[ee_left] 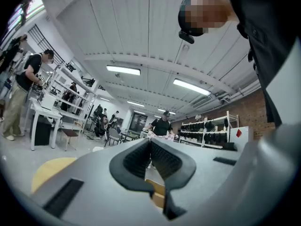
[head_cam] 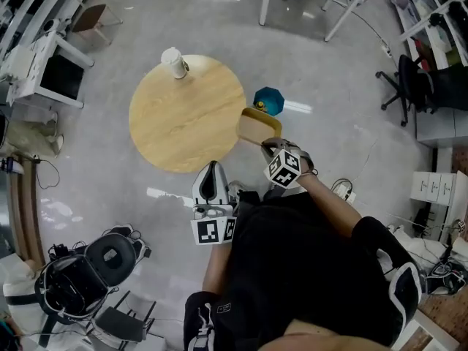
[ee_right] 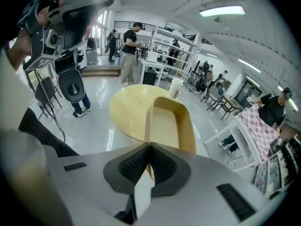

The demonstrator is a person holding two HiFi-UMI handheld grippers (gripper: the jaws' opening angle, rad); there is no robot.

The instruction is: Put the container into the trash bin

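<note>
A tan, open-topped container hangs just off the right edge of the round wooden table, close to the teal trash bin on the floor. My right gripper is shut on the container's near rim. In the right gripper view the container stretches away from the right gripper, tilted down over the table. My left gripper is held near the table's front edge, pointing level. In the left gripper view its tips meet with nothing between them.
A white cup stands at the table's far edge. A black office chair is at the right and a white desk at the left. Black gear lies on the floor near left. People stand further off.
</note>
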